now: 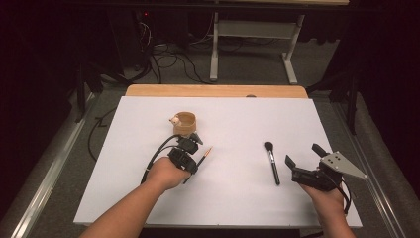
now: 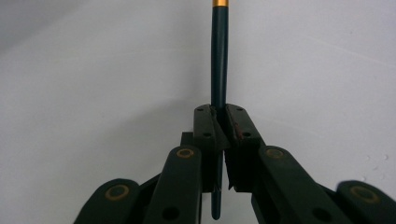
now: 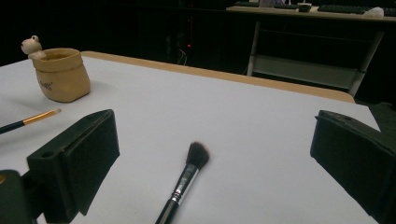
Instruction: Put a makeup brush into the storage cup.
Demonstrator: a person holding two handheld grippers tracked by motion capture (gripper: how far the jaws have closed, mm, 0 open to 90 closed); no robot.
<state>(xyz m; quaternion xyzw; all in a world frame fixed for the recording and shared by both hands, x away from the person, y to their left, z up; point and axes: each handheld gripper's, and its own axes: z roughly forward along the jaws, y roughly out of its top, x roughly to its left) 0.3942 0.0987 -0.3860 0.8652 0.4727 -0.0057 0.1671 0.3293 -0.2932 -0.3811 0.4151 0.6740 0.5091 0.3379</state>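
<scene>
A thin dark-handled brush (image 2: 218,70) with a gold ferrule runs straight ahead between the pads of my left gripper (image 2: 219,122), which is shut on its handle. In the high view that left gripper (image 1: 190,152) sits just in front of a tan sack-shaped pot (image 1: 184,123), and the thin brush's tip (image 1: 207,152) sticks out toward the right. A black powder brush (image 1: 271,162) lies on the white mat, bristles pointing away. My right gripper (image 1: 304,154) stands open to its right, nothing in it. In the right gripper view the powder brush (image 3: 187,177) lies between and ahead of the open right gripper (image 3: 214,135).
The white mat (image 1: 237,119) covers a wooden table whose far edge (image 1: 218,90) shows. The pot (image 3: 61,74) carries a small animal figure on its rim. Beyond the table are cables and a white desk frame (image 1: 257,44) on the floor.
</scene>
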